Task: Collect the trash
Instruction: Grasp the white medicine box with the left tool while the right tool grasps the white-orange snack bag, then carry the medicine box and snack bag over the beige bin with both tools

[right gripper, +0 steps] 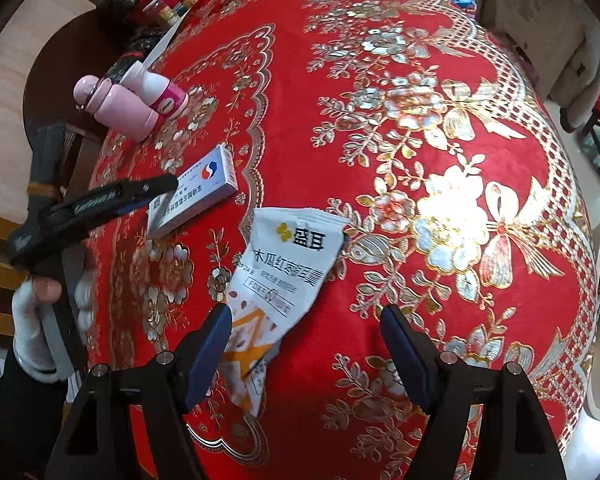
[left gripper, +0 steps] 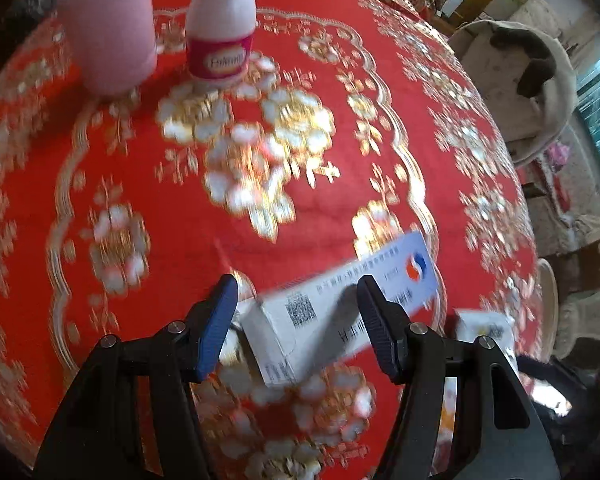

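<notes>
A white and blue medicine box lies on the red tablecloth between the fingers of my open left gripper, which do not touch it. The box also shows in the right wrist view, with the left gripper over its near end. A torn white and orange snack wrapper lies flat in front of my right gripper, which is open and empty, with its left finger over the wrapper's lower end. In the left wrist view the wrapper's edge peeks past the right finger.
A pink flask and a small white bottle with a pink label stand at the table's far left; both show in the left wrist view, the flask and the bottle. Jars and clutter sit beyond. A chair stands by the edge.
</notes>
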Action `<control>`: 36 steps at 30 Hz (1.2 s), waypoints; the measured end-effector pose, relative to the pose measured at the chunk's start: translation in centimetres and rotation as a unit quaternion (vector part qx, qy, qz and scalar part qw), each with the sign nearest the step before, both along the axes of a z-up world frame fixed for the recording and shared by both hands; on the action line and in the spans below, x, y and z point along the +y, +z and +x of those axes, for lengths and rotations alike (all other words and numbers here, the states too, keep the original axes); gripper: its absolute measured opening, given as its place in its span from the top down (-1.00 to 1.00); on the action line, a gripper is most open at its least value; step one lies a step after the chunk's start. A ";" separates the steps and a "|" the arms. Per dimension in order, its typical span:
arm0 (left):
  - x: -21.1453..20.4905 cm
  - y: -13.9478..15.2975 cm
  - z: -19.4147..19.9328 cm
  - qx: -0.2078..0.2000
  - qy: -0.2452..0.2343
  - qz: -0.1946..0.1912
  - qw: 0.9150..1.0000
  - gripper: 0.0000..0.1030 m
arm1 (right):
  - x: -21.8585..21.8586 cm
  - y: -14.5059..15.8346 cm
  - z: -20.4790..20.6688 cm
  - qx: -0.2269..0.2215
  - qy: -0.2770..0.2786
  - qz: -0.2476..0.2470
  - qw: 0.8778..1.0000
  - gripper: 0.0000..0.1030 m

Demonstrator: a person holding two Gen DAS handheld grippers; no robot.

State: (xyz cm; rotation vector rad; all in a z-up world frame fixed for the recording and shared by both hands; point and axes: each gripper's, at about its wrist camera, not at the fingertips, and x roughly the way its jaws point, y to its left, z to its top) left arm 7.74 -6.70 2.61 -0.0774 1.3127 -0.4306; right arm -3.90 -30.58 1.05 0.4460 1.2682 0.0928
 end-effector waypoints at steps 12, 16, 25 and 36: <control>-1.7 1.6 -4.4 0.001 -0.034 -0.060 0.998 -0.29 | 0.0 -0.8 1.8 0.014 0.001 -0.016 1.000 -0.46; -3.6 1.5 -4.3 -0.016 -0.075 -0.031 0.997 -0.29 | -0.7 -0.8 1.4 0.015 -0.007 -0.017 1.000 -0.46; -7.4 -0.2 -3.7 -0.043 -0.111 0.065 0.991 -0.16 | -0.9 -0.5 0.3 0.017 -0.012 -0.009 1.000 -0.47; -1.4 1.5 -5.1 -0.041 -0.010 0.030 0.999 -0.03 | 3.6 -2.0 1.9 0.013 0.029 -0.015 0.999 -0.50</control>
